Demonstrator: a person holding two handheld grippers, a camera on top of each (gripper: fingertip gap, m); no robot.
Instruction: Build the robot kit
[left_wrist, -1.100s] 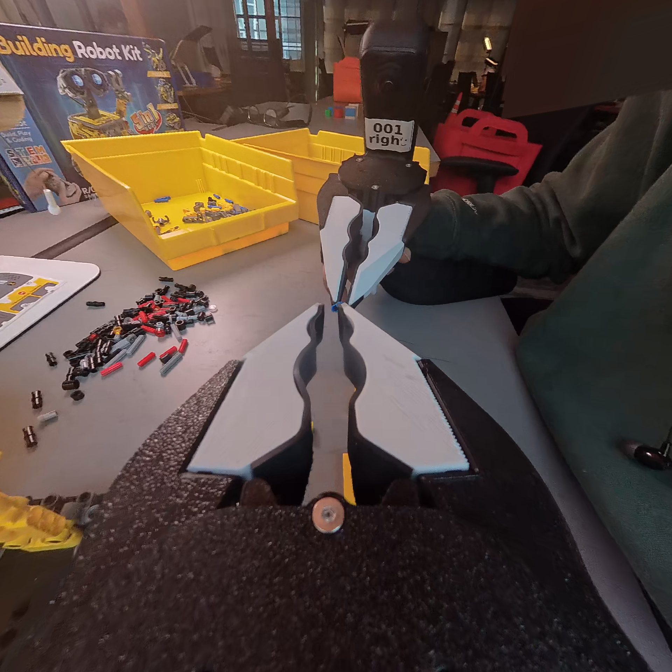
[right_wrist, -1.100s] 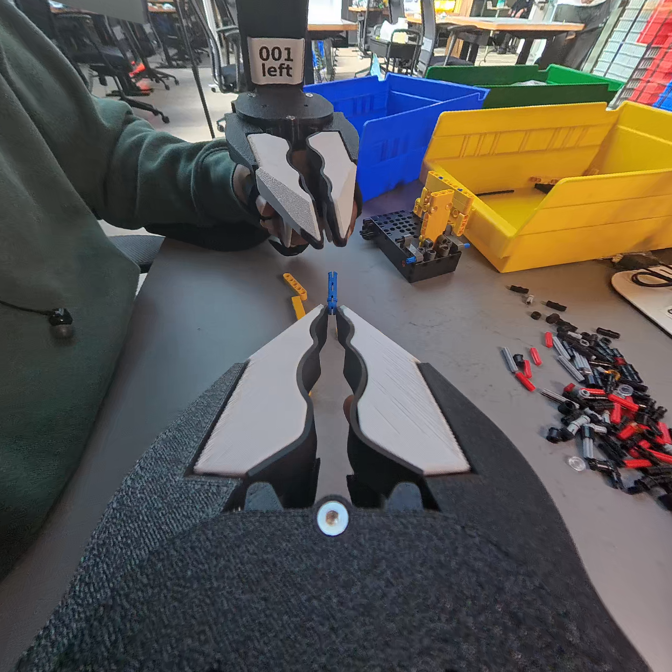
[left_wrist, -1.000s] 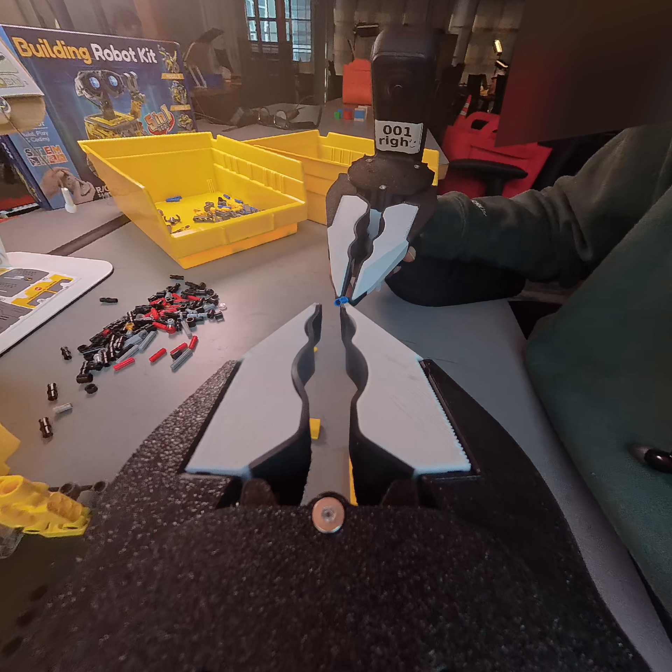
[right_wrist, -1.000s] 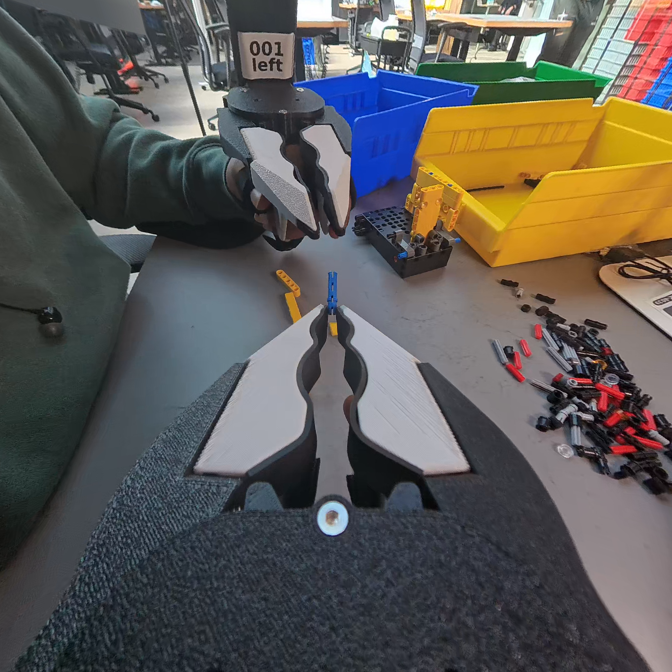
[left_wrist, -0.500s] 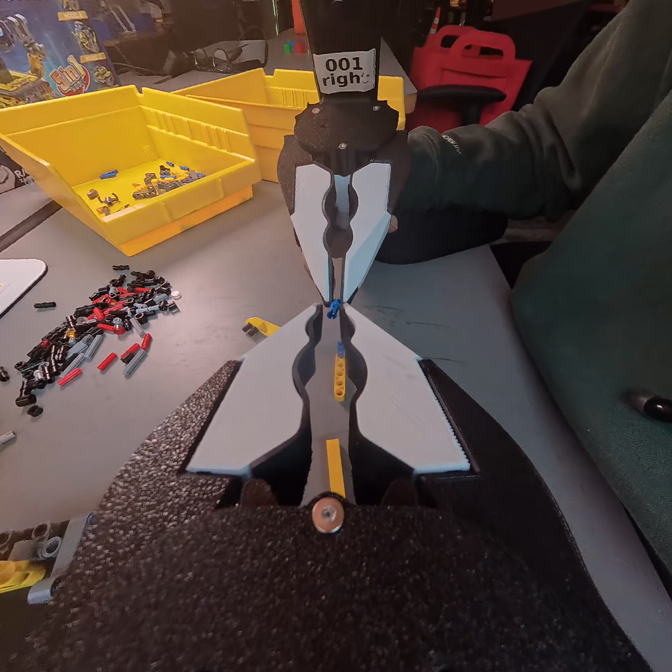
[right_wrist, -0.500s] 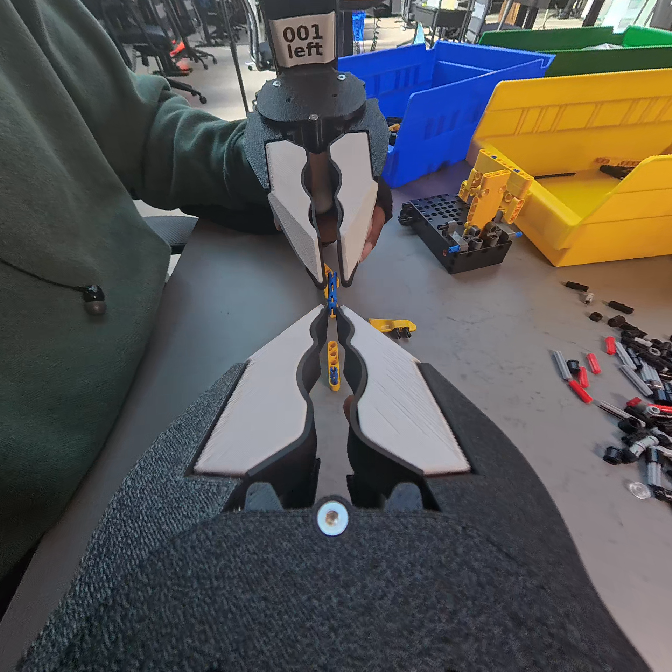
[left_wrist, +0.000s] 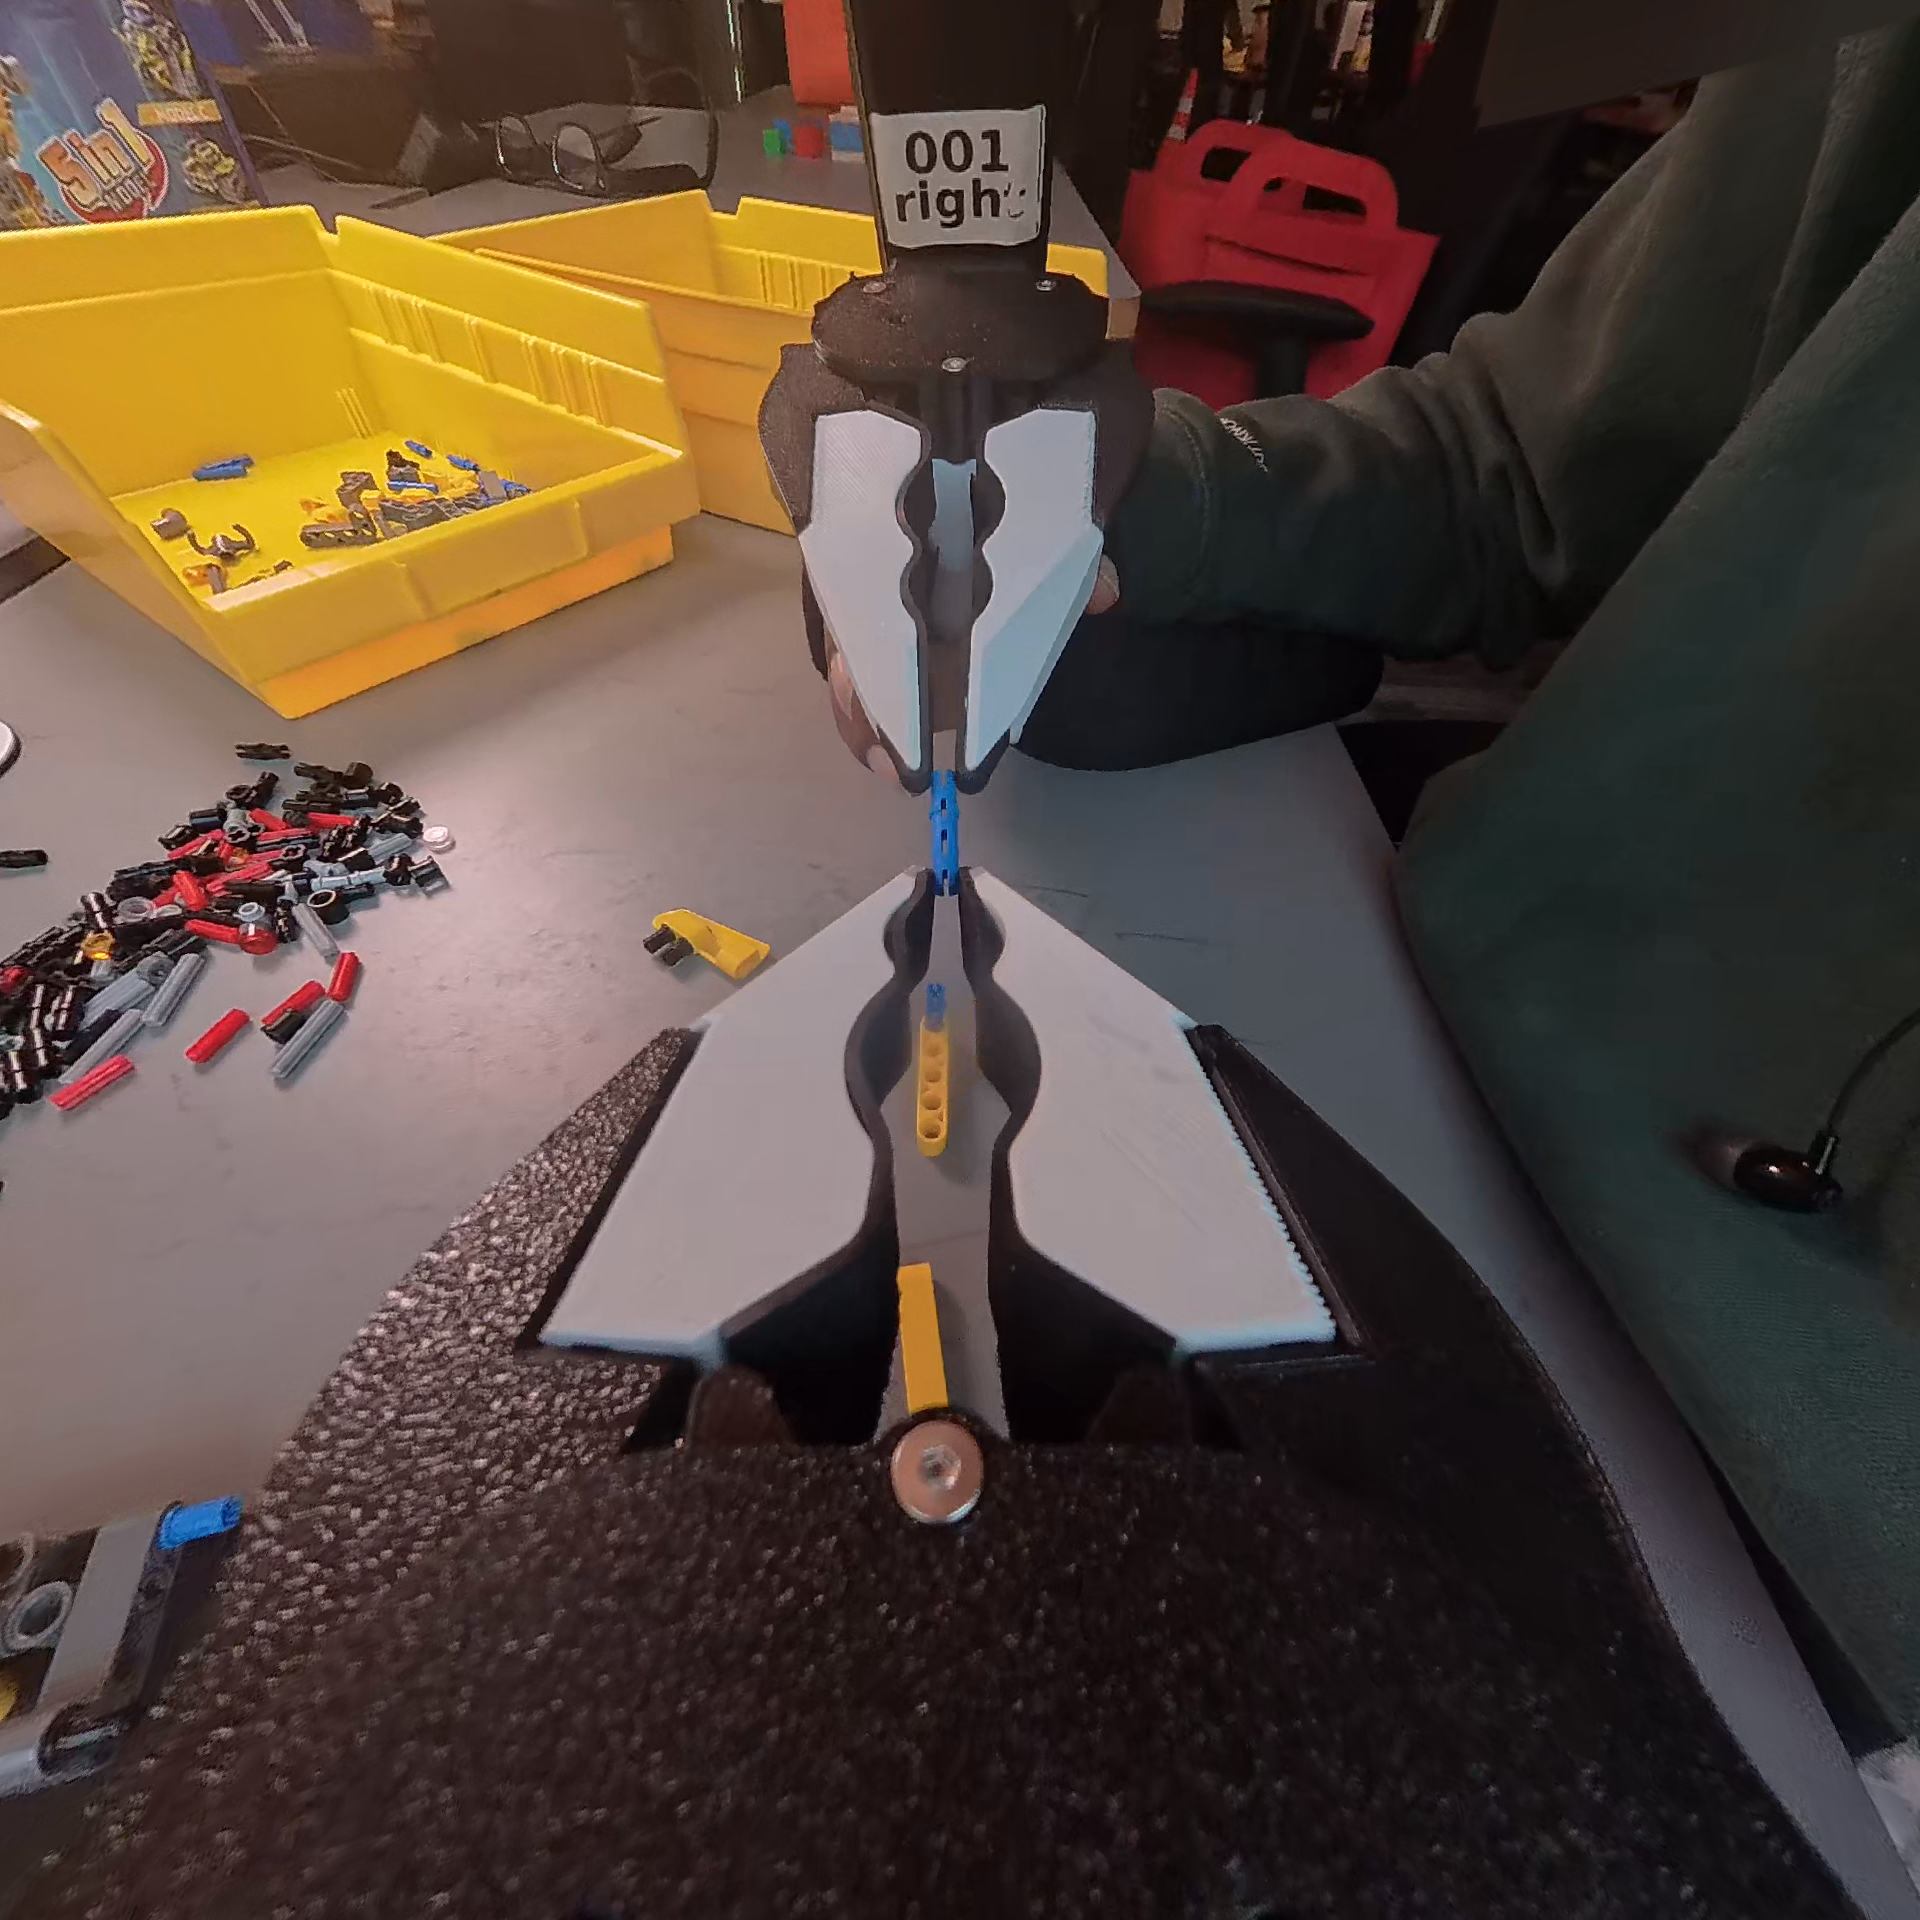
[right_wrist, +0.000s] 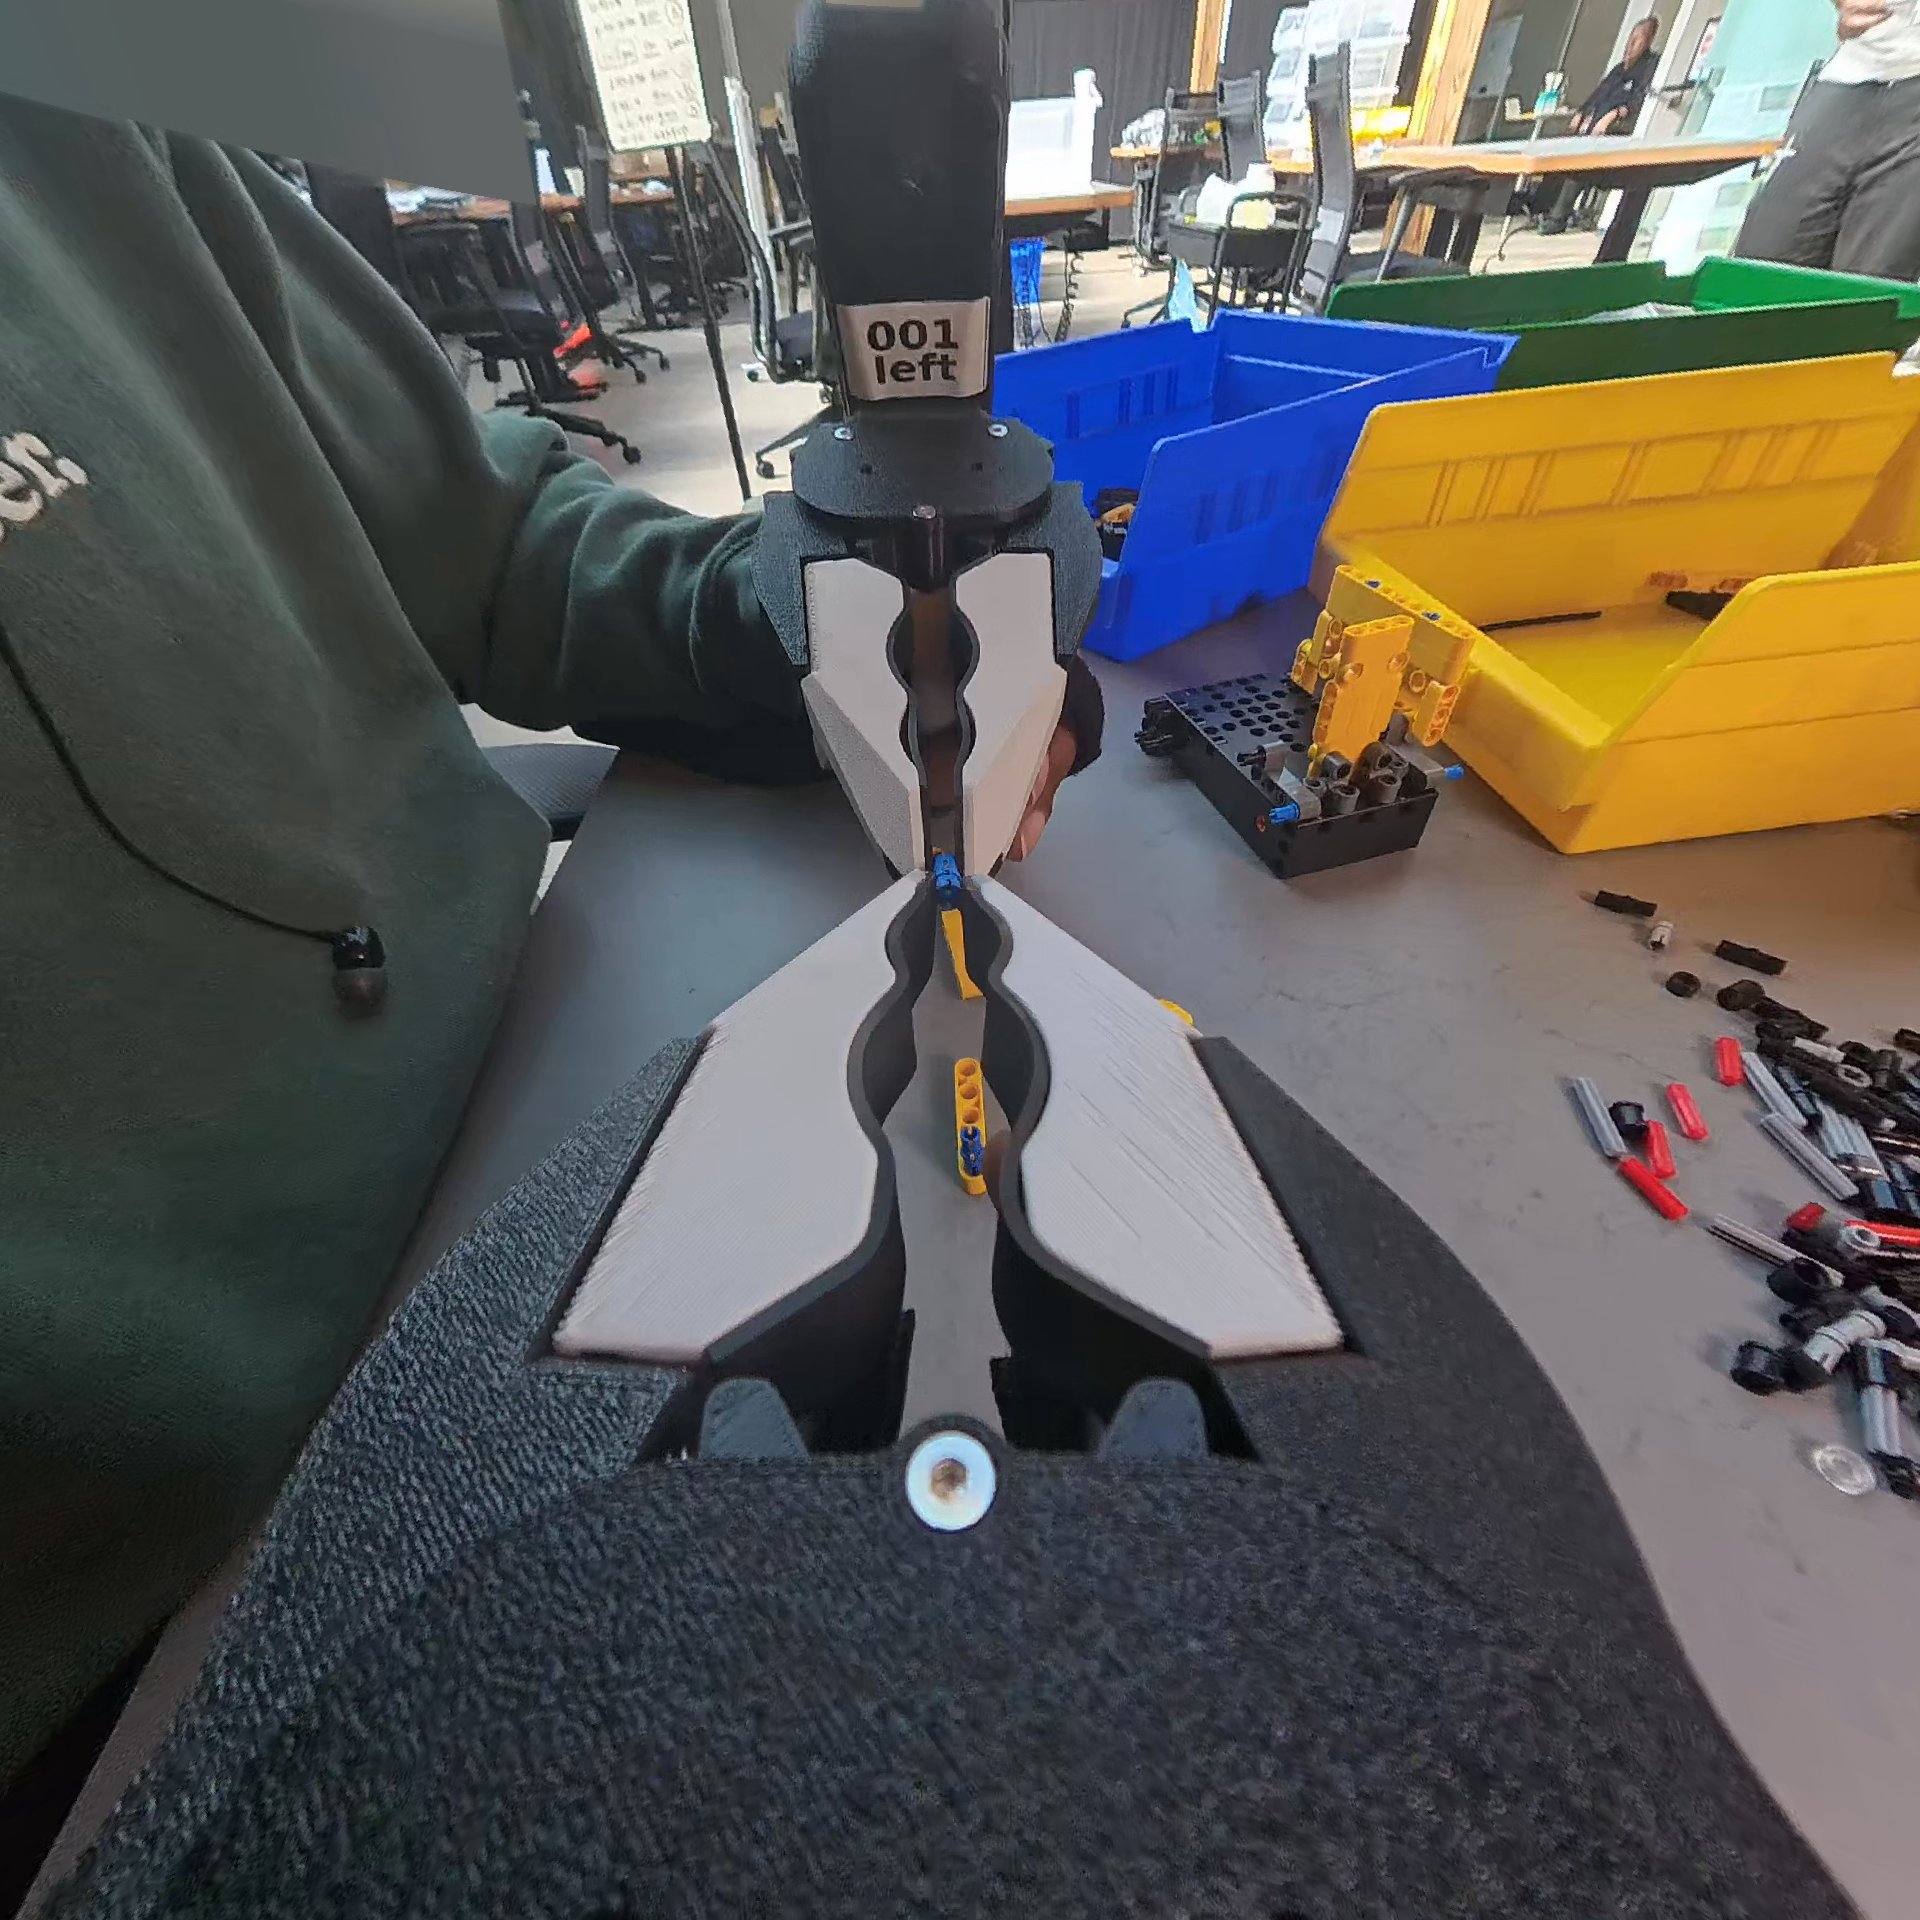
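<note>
An open-plan workshop: parts bins (right_wrist: 1621, 540), office chairs (right_wrist: 582, 343), long desks (right_wrist: 1558, 156).

Each gripper has pale grey wedge-shaped fingers (left_wrist: 748, 1174) with wavy black inner edges, set in a speckled black body with a silver screw (left_wrist: 938, 1473). A white sticker (right_wrist: 912, 350) marks the handle. The person wears a dark green hooded sweatshirt (right_wrist: 208, 623) with a beaded drawstring (right_wrist: 358, 961).

The right tool (right_wrist: 943, 891) and left tool (right_wrist: 943, 864) meet tip to tip, both pinching a small blue plastic pin (right_wrist: 944, 873); at six o'clock below, a short yellow holed beam (right_wrist: 968, 1122) lies on the grey desk (right_wrist: 1351, 1091).
</note>
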